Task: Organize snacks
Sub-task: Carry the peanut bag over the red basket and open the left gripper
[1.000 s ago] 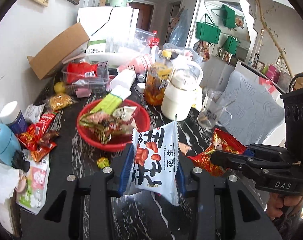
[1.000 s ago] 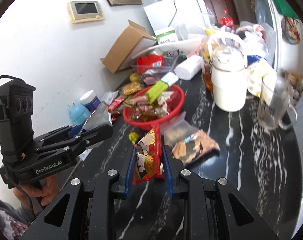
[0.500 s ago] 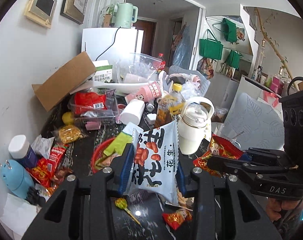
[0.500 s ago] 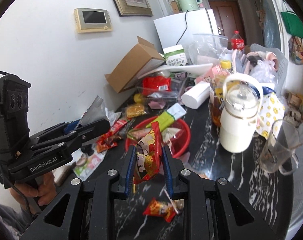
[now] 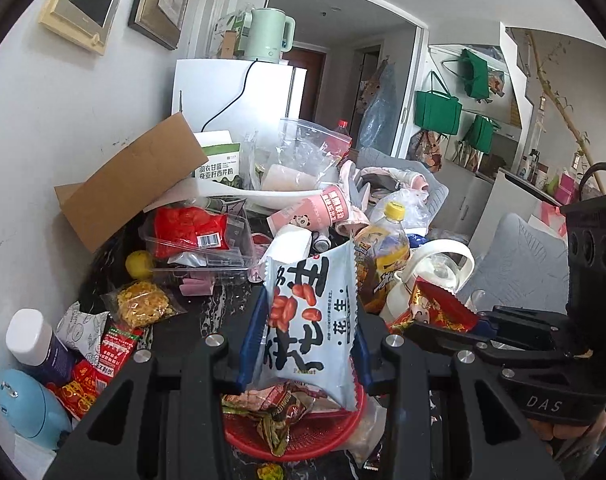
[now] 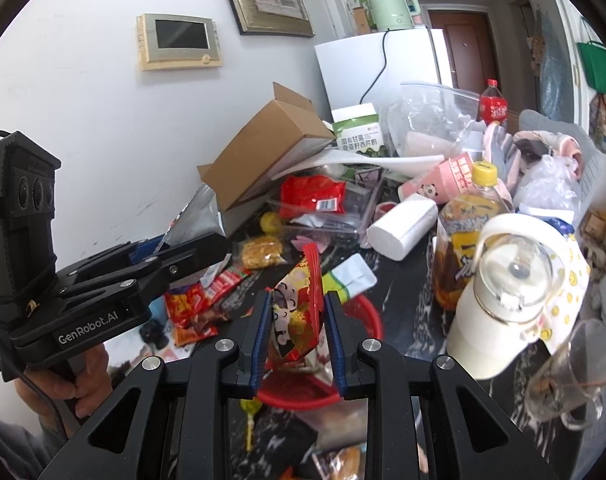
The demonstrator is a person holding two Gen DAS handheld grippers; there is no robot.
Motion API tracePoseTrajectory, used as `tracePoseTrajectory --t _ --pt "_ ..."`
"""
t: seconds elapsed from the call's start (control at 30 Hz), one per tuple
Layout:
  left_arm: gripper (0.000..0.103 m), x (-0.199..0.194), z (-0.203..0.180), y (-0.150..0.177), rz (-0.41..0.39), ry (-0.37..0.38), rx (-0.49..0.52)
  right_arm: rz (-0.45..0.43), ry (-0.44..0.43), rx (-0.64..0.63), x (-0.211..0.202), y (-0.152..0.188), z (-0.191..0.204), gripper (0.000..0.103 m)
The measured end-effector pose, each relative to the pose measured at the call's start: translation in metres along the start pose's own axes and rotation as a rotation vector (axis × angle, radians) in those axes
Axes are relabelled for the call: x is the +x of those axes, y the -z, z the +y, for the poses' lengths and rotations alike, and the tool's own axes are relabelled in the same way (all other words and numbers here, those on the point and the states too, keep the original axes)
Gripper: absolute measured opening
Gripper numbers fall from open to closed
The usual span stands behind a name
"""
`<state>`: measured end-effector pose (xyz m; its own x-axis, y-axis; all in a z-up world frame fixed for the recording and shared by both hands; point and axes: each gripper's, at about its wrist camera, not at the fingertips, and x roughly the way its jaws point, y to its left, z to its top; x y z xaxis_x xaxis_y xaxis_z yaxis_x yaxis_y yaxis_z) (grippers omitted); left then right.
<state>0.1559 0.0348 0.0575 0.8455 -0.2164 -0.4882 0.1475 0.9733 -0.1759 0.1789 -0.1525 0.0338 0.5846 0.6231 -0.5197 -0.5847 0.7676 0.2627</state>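
My left gripper [image 5: 303, 340] is shut on a white peanut packet [image 5: 311, 320] and holds it above the red basket [image 5: 303, 432], which holds several snack packets. My right gripper [image 6: 297, 336] is shut on a red and gold snack packet [image 6: 299, 312], also above the red basket [image 6: 369, 312]. The right gripper and its red packet [image 5: 435, 312] show at the right of the left wrist view. The left gripper [image 6: 191, 248] shows at the left of the right wrist view, with the packet's silver edge [image 6: 195, 220].
The dark marble table is crowded: a white jug [image 6: 503, 300], a drink bottle [image 6: 467, 232], a glass mug [image 6: 571, 384], a clear box of red packets [image 5: 199, 236], a cardboard box [image 5: 131, 180], loose snacks [image 5: 143, 308] and a blue item [image 5: 27, 408] at left.
Both grippers have risen and moved forward with their packets. They now hang over the red basket, which has dropped to the bottom of both views.
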Motion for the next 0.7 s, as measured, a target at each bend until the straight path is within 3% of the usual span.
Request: tracePoseTrajectory --t 0.17,0.43,0.7 --pt "0.038 0.026 0.010 0.000 0.031 -0.005 -0.017 0.009 0.014 -0.014 0.024 -0.011 -0.006 0.026" --pt "0.038 0.069 0.021 0.019 0.148 -0.003 -0.019 0.051 0.054 -0.024 0.058 -0.015 -0.021 0.026" --pt "0.039 0.096 0.018 0.028 0.231 0.024 -0.008 0.080 0.069 -0.007 0.068 -0.008 -0.034 0.026"
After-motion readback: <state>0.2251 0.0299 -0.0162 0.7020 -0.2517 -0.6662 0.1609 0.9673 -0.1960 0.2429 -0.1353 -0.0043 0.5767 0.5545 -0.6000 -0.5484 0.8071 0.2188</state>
